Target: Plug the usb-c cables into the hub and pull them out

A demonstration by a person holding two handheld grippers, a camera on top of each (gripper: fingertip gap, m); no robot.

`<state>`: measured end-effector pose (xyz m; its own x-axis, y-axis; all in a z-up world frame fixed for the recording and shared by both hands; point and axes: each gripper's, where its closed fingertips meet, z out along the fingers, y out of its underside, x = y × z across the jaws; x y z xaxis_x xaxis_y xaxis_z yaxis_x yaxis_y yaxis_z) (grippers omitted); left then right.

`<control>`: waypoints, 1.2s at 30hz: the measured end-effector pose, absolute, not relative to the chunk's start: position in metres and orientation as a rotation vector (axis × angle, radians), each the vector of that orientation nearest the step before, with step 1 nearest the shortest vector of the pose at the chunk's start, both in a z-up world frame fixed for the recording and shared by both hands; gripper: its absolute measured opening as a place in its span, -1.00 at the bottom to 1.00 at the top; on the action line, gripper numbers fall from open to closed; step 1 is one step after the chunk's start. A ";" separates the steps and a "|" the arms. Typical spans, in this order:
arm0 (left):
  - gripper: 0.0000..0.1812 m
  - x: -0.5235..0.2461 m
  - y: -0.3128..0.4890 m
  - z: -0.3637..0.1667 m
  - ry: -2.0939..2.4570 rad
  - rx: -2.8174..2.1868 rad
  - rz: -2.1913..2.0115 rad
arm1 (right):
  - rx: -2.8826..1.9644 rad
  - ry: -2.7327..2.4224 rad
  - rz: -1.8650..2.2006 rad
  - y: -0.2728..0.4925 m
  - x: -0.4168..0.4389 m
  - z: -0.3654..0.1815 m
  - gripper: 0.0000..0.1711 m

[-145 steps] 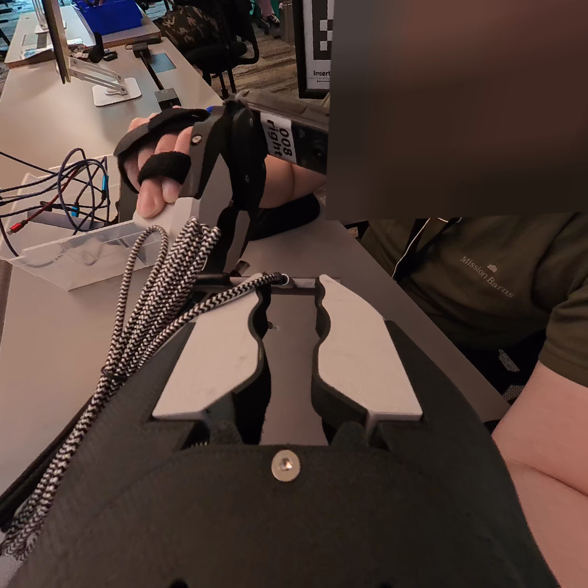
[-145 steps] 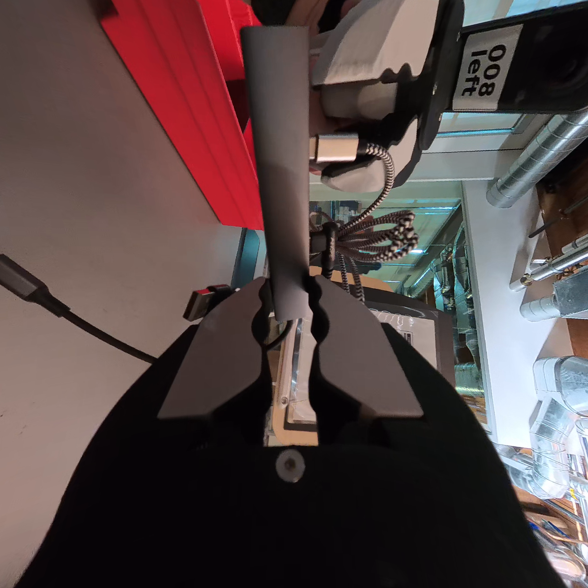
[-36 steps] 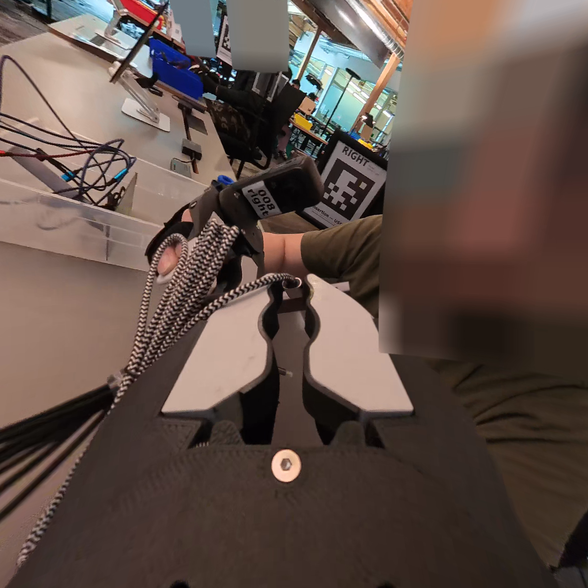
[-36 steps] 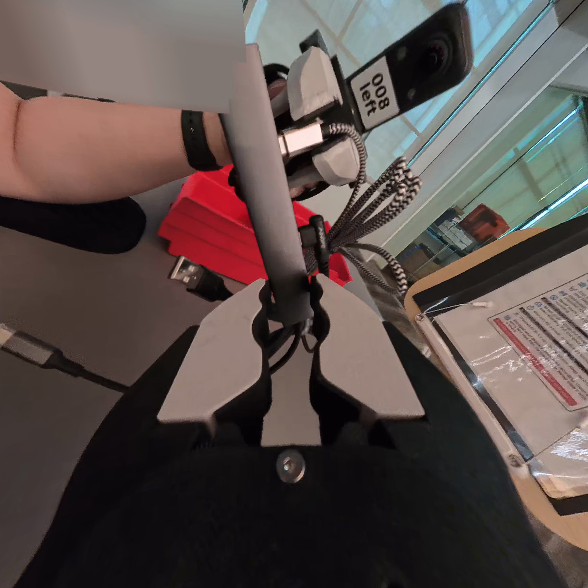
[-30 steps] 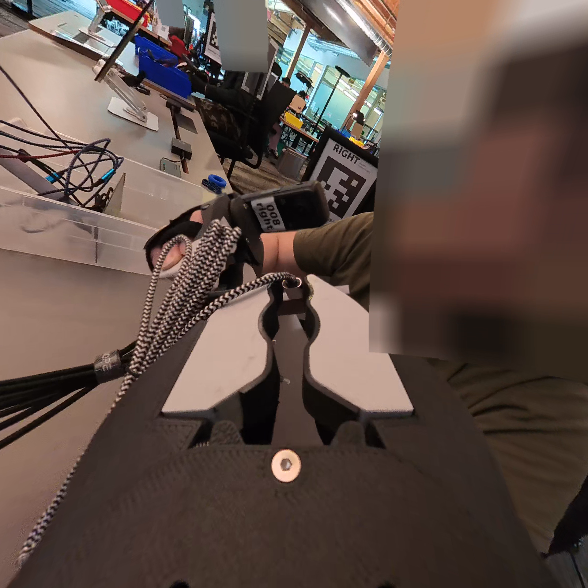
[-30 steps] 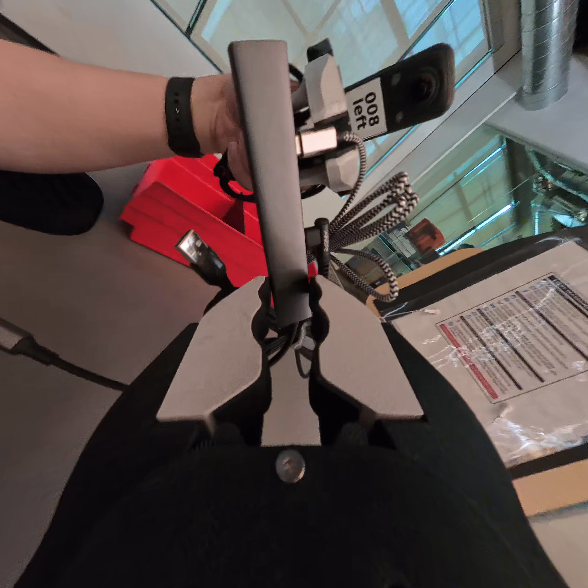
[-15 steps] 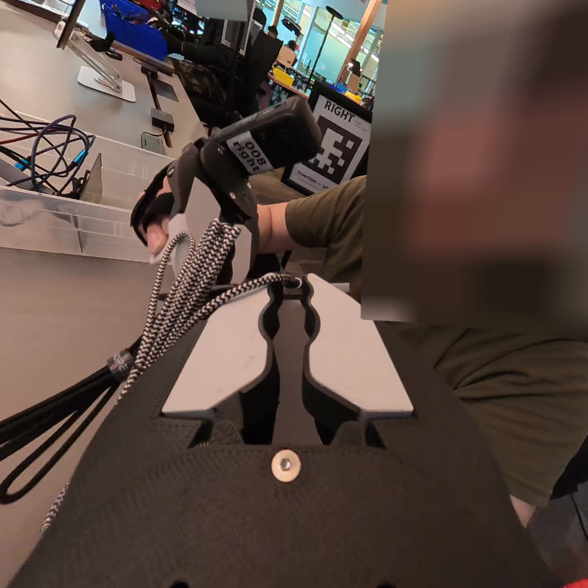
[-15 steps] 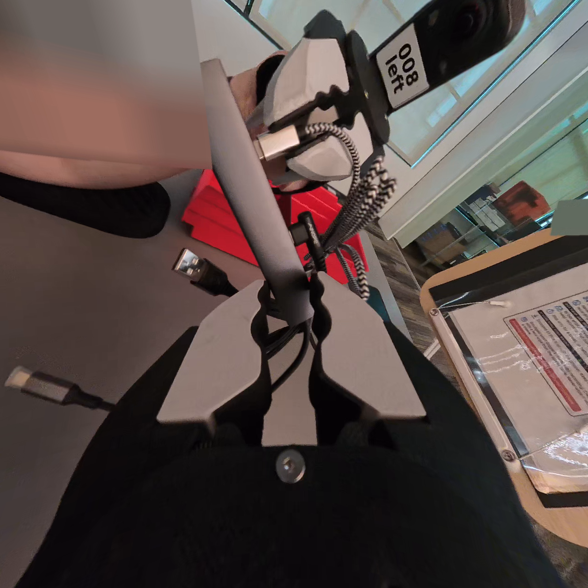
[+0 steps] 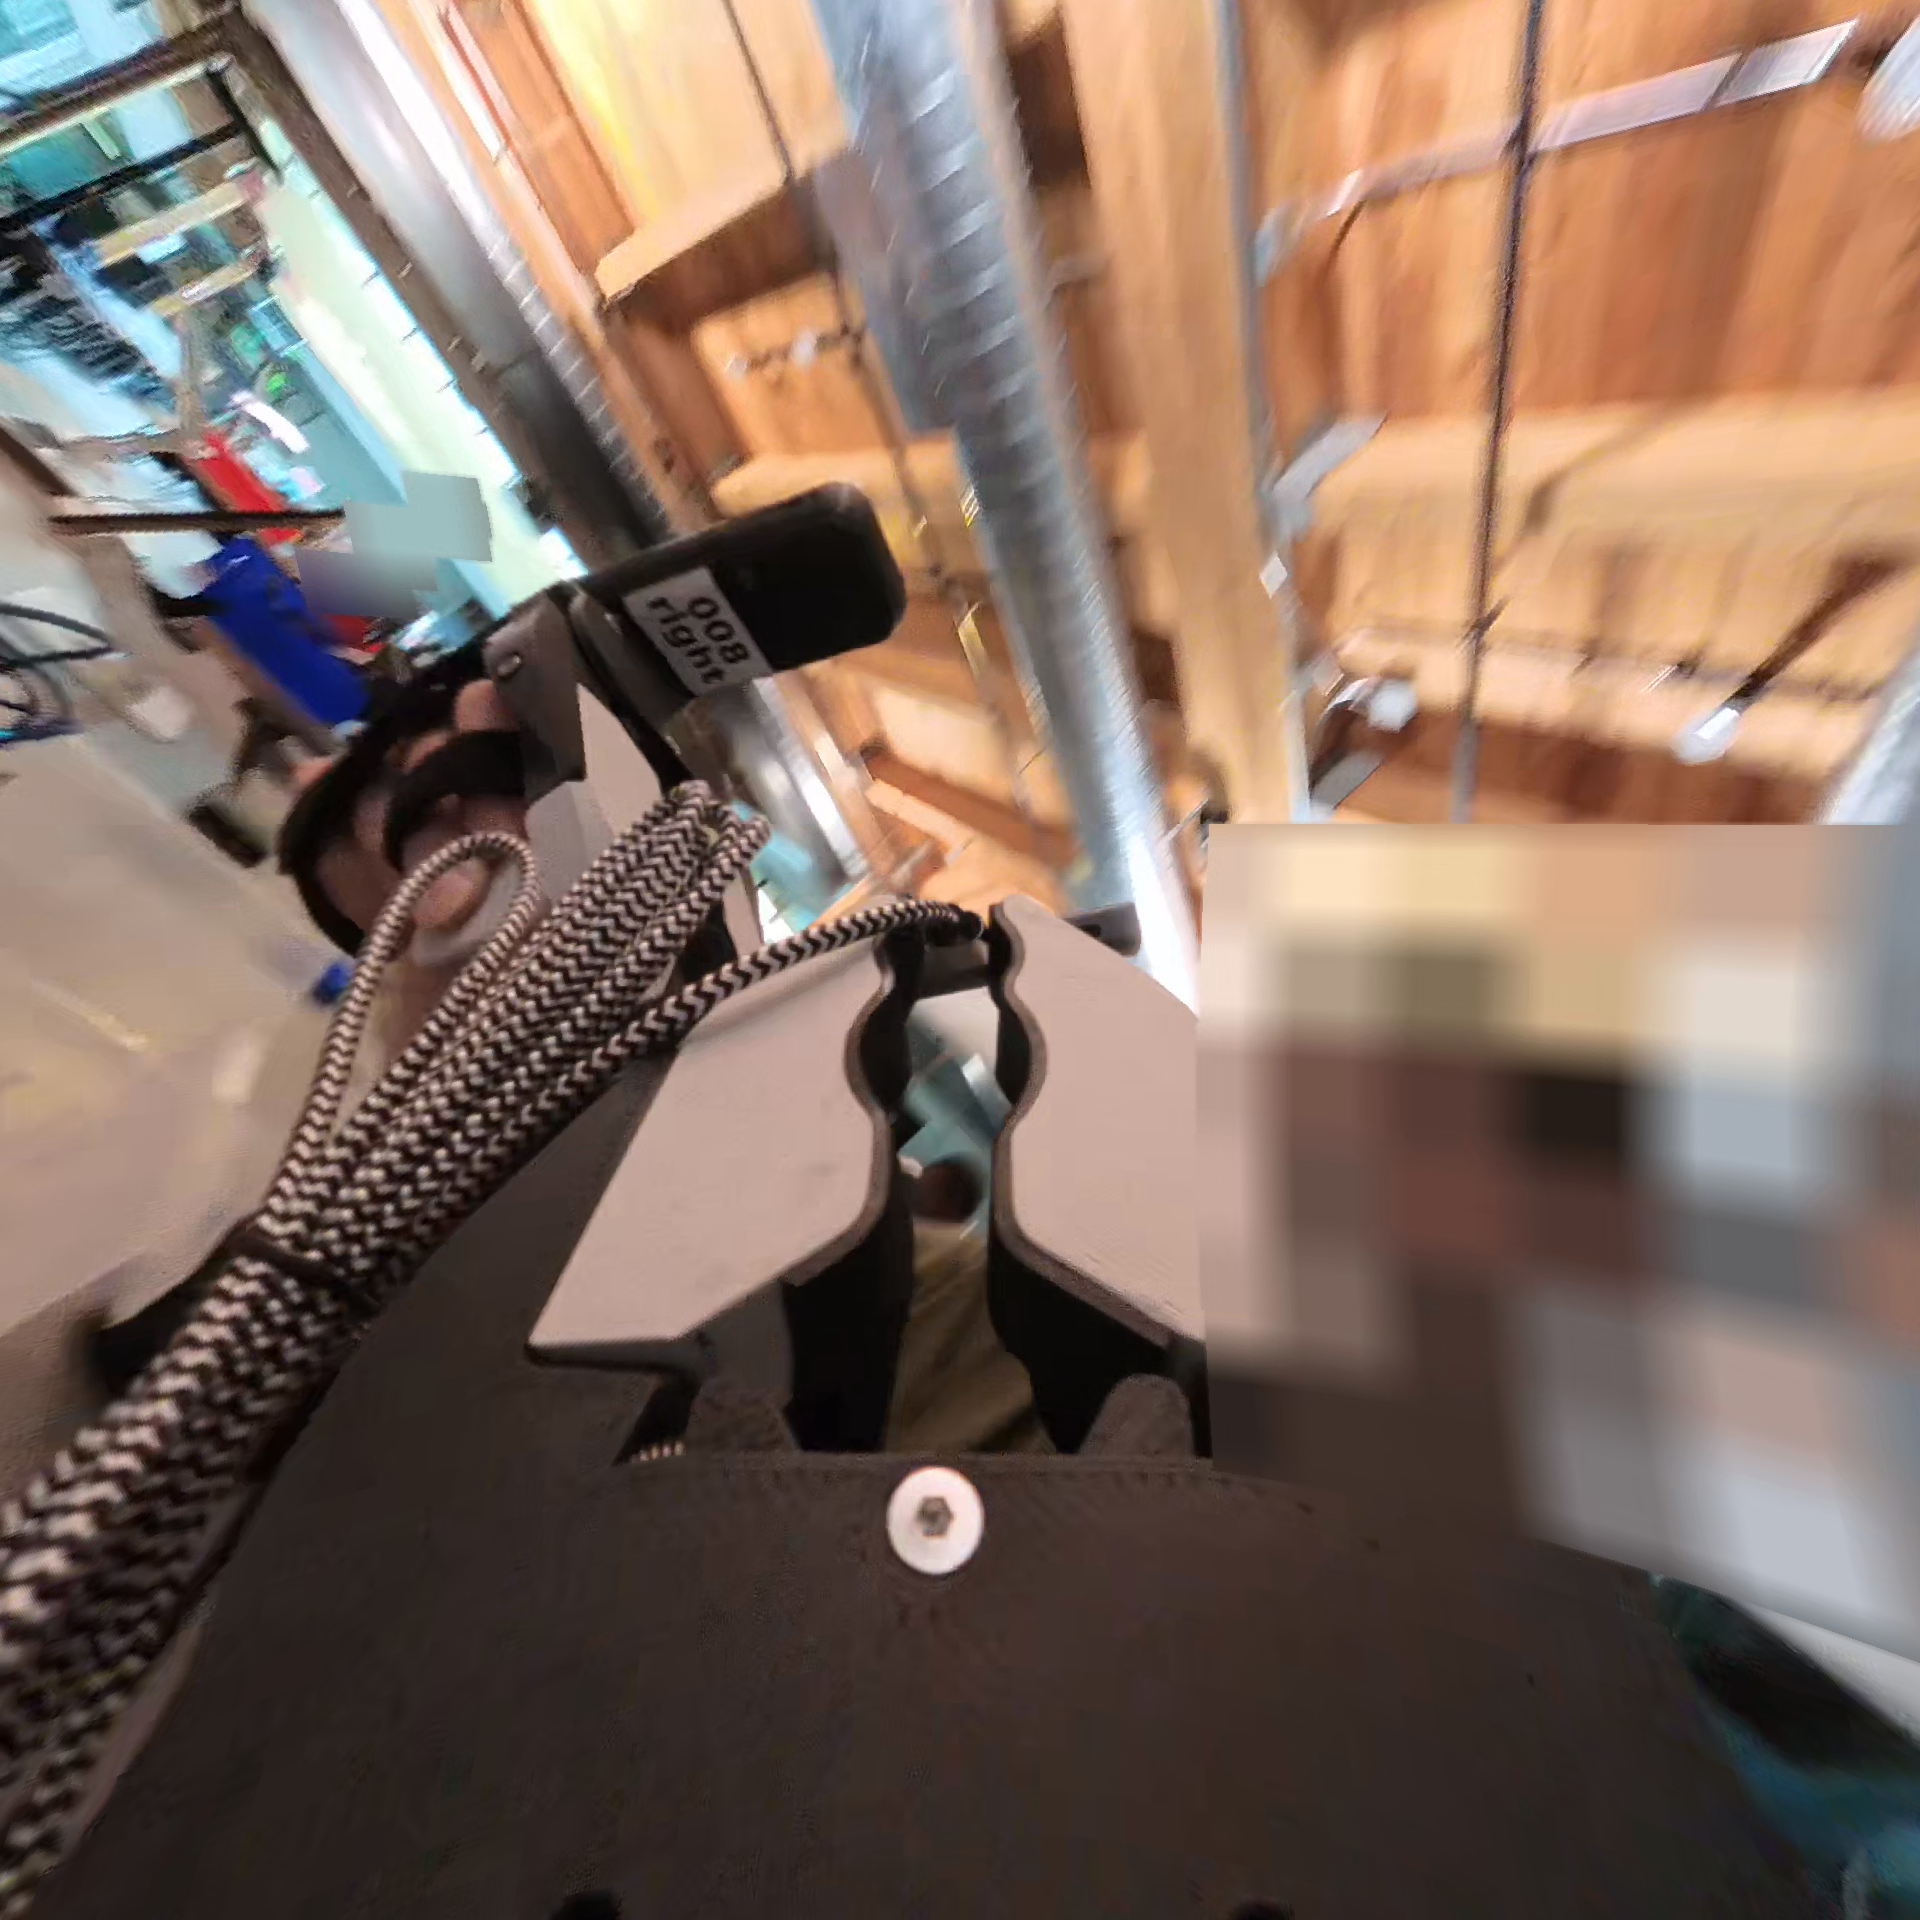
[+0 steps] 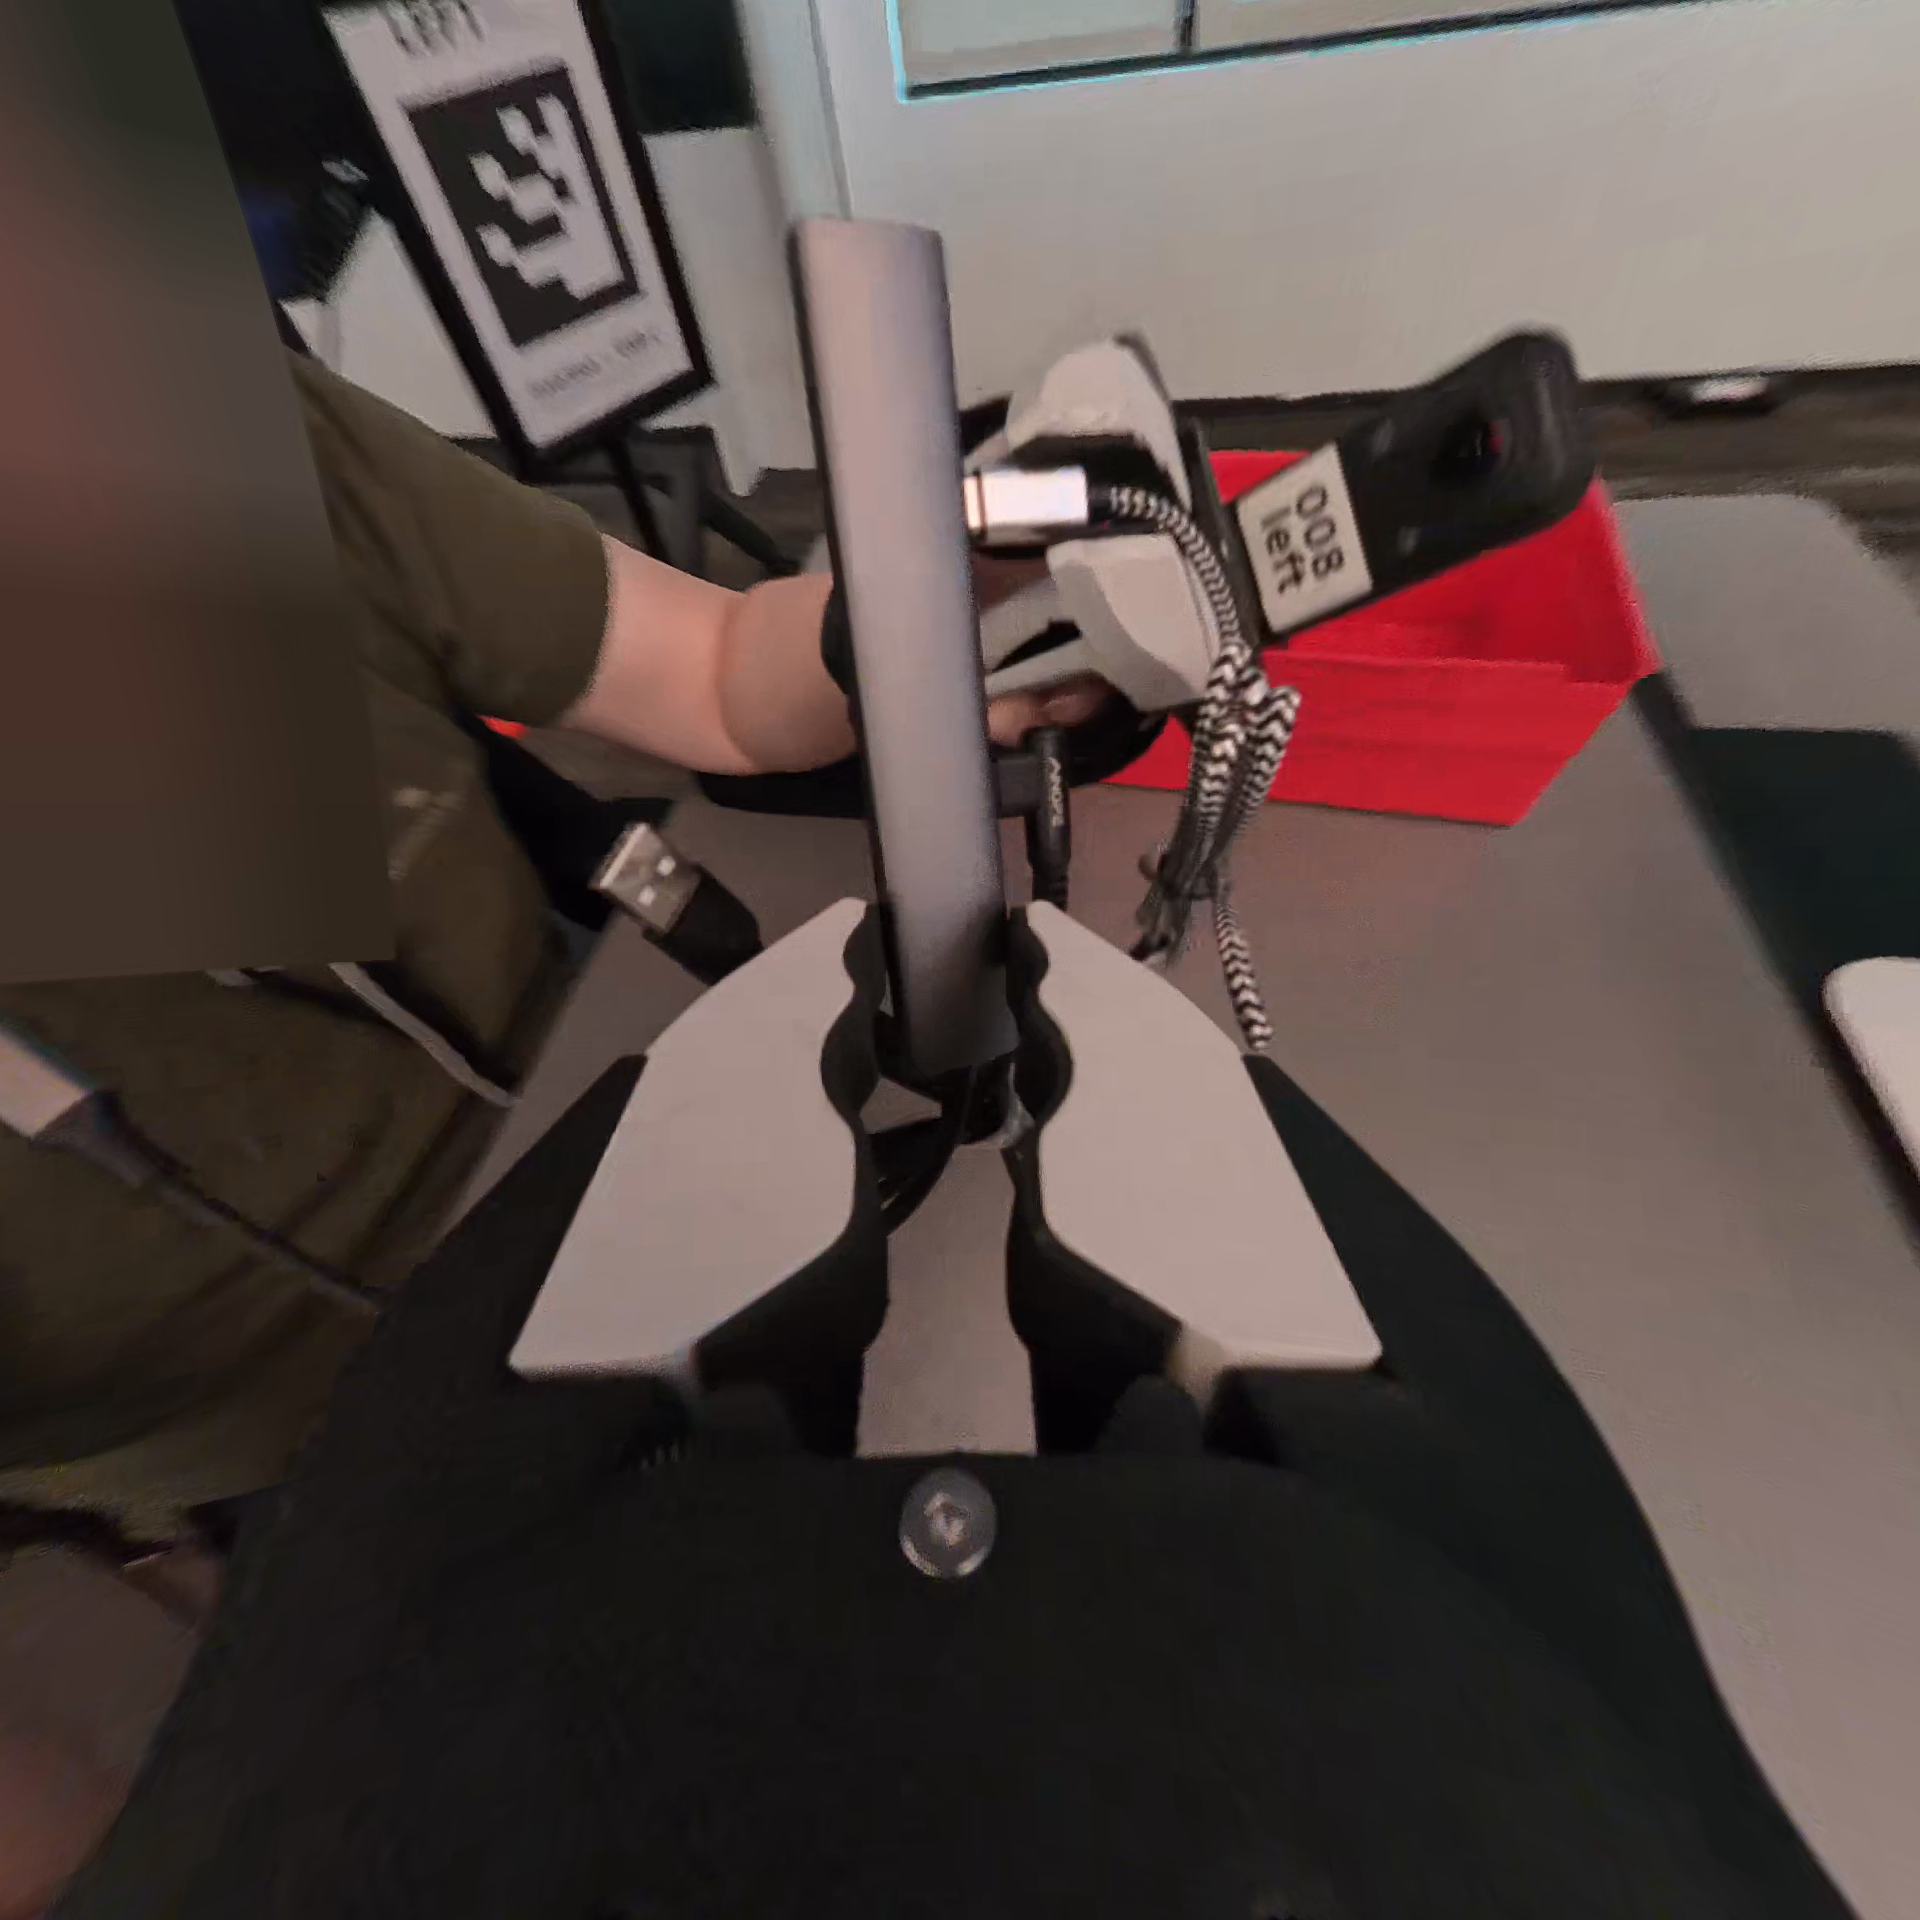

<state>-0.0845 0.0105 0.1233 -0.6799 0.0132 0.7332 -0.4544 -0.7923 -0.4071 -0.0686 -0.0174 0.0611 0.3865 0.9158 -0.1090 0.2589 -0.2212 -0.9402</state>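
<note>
Left wrist view: left gripper [image 9: 948, 940] clenched on plug [image 9: 951, 935] of braided cable [image 9: 499, 1049], cable trailing off lower left in loops; right gripper [image 9: 551, 717] farther off at upper left, ceiling beams behind, much blur. Right wrist view: right gripper [image 10: 940, 971] clamped on near end of grey hub [image 10: 904, 623], long axis running straight away from camera and up, far end pointing at wall; silver plug [image 10: 1023, 497] held crosswise at hub's right edge, seated or just touching cannot tell; black plug [image 10: 1034, 784] lower on same edge, red bin [image 10: 1455, 717] on table [image 10: 1507, 1091] behind.
</note>
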 end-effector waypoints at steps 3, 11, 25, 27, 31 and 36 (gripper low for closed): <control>-0.89 -0.069 0.013 0.123 -0.457 1.046 2.557 | -1.800 -1.002 1.064 -0.025 -0.050 0.070 -0.73; -0.89 -0.045 0.031 0.126 0.147 0.987 2.630 | -2.072 -0.874 1.441 -0.022 -0.027 0.087 -0.73; -0.90 -0.047 0.058 0.097 0.769 0.731 2.581 | -2.401 -0.838 1.463 0.002 -0.018 0.074 -0.72; -0.90 -0.050 0.061 0.098 0.774 0.705 2.586 | -2.363 -0.891 1.402 0.008 -0.021 0.070 -0.71; -0.89 -0.058 0.069 0.102 0.771 0.705 2.629 | -2.260 -0.935 1.323 0.019 -0.031 0.066 -0.70; -0.89 -0.060 0.080 0.099 0.798 0.689 2.626 | -2.175 -0.923 1.152 0.038 -0.028 0.062 -0.69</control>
<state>-0.0596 0.0804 0.0993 -0.8361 0.4188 0.3544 -0.1509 -0.7966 0.5853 -0.0278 0.0382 0.0621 0.4095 0.7590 -0.5062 0.3288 -0.6404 -0.6941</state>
